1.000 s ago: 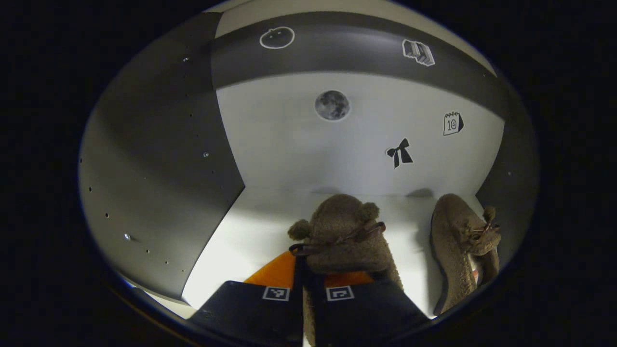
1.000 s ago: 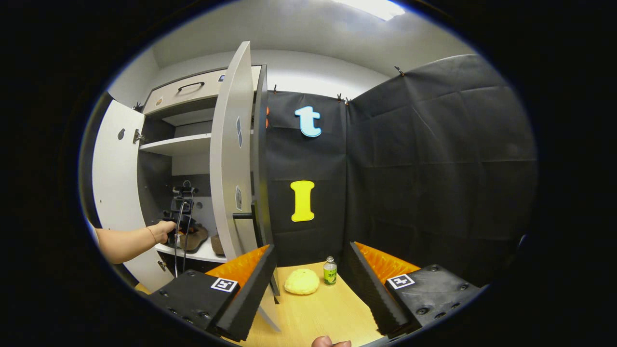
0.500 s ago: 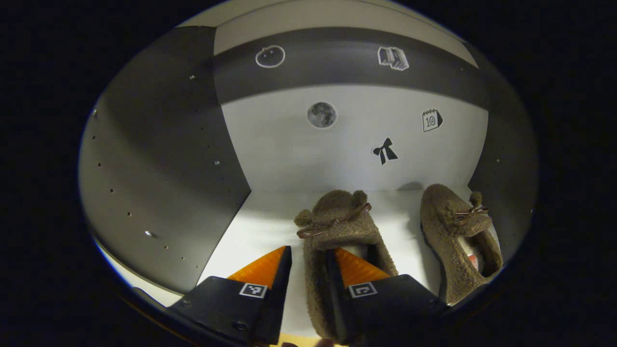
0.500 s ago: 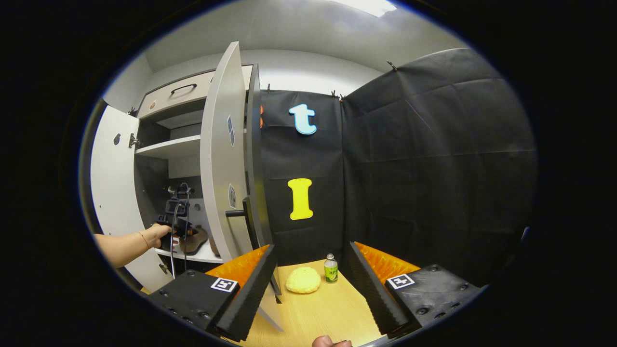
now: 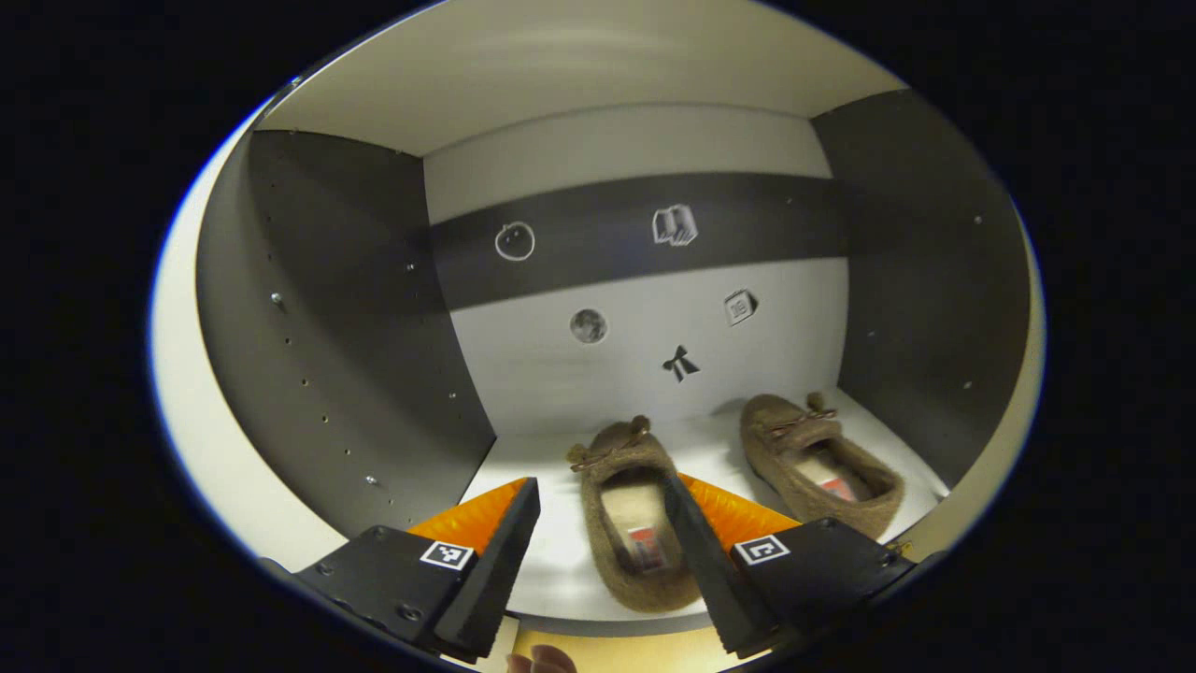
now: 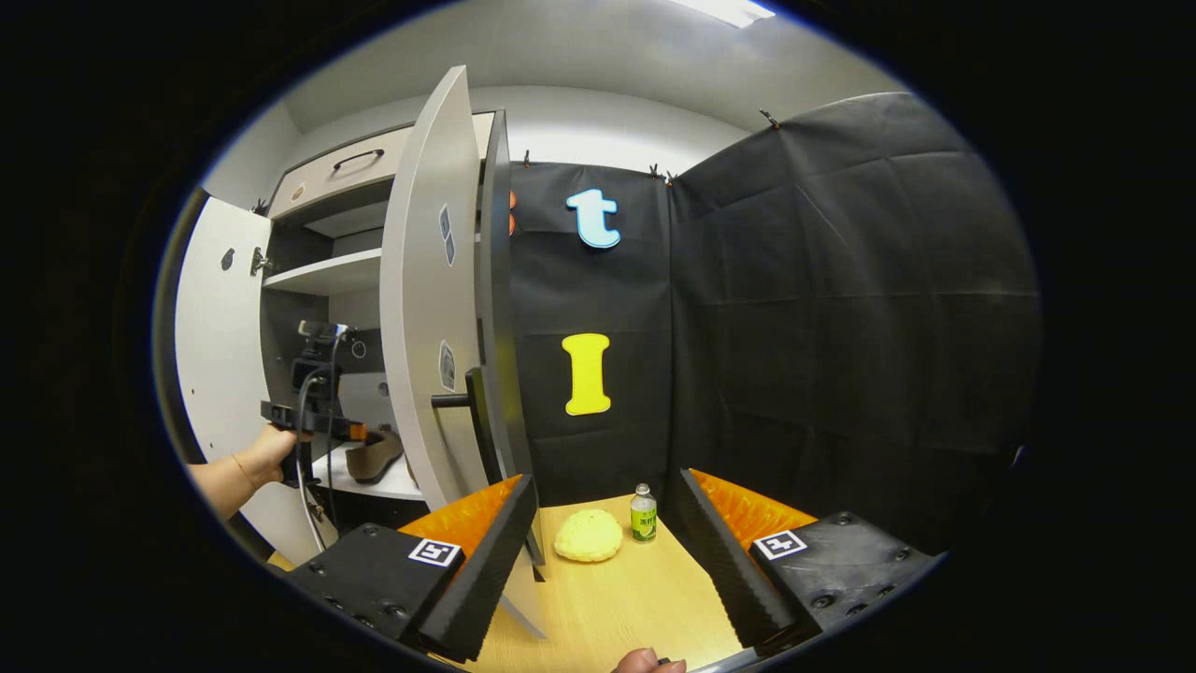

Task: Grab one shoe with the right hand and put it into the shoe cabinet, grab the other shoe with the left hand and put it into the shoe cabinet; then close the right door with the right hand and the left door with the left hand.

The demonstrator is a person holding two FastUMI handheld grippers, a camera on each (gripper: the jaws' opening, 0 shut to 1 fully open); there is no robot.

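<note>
**Ana:** Since both shoes lie on the cabinet's lower shelf (image 5: 561, 570), what does the coming move turn on?

**Ben:** On the doors. In the left gripper view the left claw (image 5: 598, 551) is spread and pinching nothing. The left shoe (image 5: 635, 519) lies straight ahead between its fingers, long axis running away toward the back wall (image 5: 598, 374), heel nearest. The right shoe (image 5: 818, 458) sits just beside it, angled slightly, near the right side panel.

**Ana:** And the right claw?

**Ben:** The right claw (image 6: 603, 561) is spread too, empty, over the tabletop (image 6: 617, 608). The right door (image 6: 425, 308) stands open ahead and to the left of it, edge-on, its handle (image 6: 458, 400) facing that claw. I'd judge the right hand nearer that door; the left door (image 6: 210, 365) stands beyond the person's left hand (image 6: 271, 453).

**Ana:** What differs from a second ago?

**Ben:** Then the left claw was pinching the shoe deep inside. Half a second ago it had let go. Now it has drawn back to the shelf's front edge, so the whole compartment shows.
</note>
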